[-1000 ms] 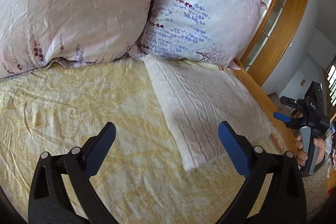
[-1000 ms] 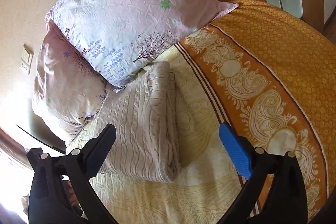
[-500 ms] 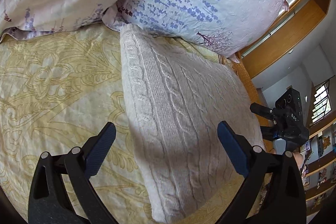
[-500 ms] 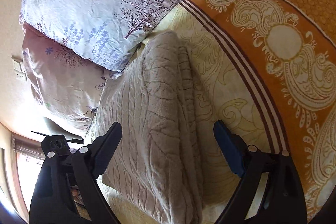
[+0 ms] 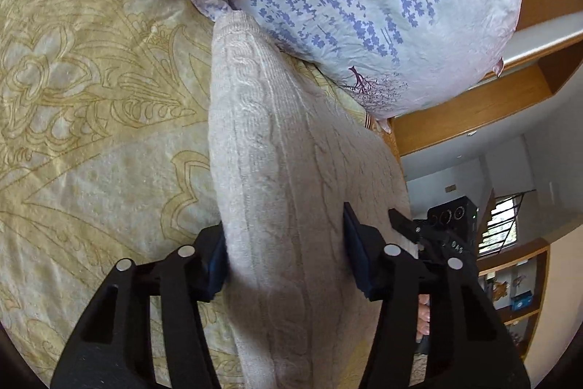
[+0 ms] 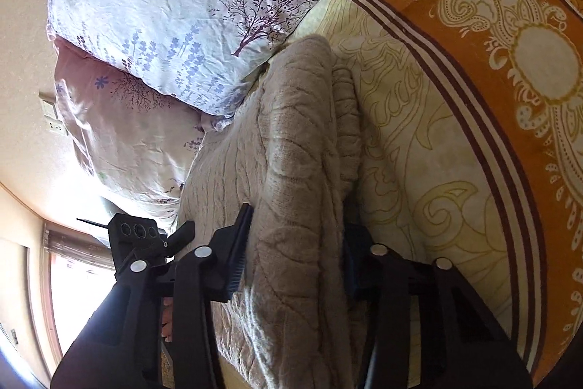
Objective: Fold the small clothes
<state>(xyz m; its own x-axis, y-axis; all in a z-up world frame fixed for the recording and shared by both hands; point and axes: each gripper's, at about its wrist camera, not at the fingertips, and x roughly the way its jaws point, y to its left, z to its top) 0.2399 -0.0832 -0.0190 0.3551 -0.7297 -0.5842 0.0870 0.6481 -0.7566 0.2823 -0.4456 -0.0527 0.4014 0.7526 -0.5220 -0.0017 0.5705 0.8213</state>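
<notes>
Left tool (image 5: 286, 250) and right tool (image 6: 295, 254) each clamping folded knit sweater (image 5: 291, 170), long axis toward pillows (image 5: 382, 6)

No legible text or labels.

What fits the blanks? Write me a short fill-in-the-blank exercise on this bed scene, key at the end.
1. Each gripper, left gripper and right gripper, straddles an edge of the folded ____.
2. The sweater lies on a patterned yellow ____.
3. Its far end touches a floral ____.
4. In the right wrist view, the bedspread has a border coloured ____.

Missing words: sweater; bedspread; pillow; orange
</notes>
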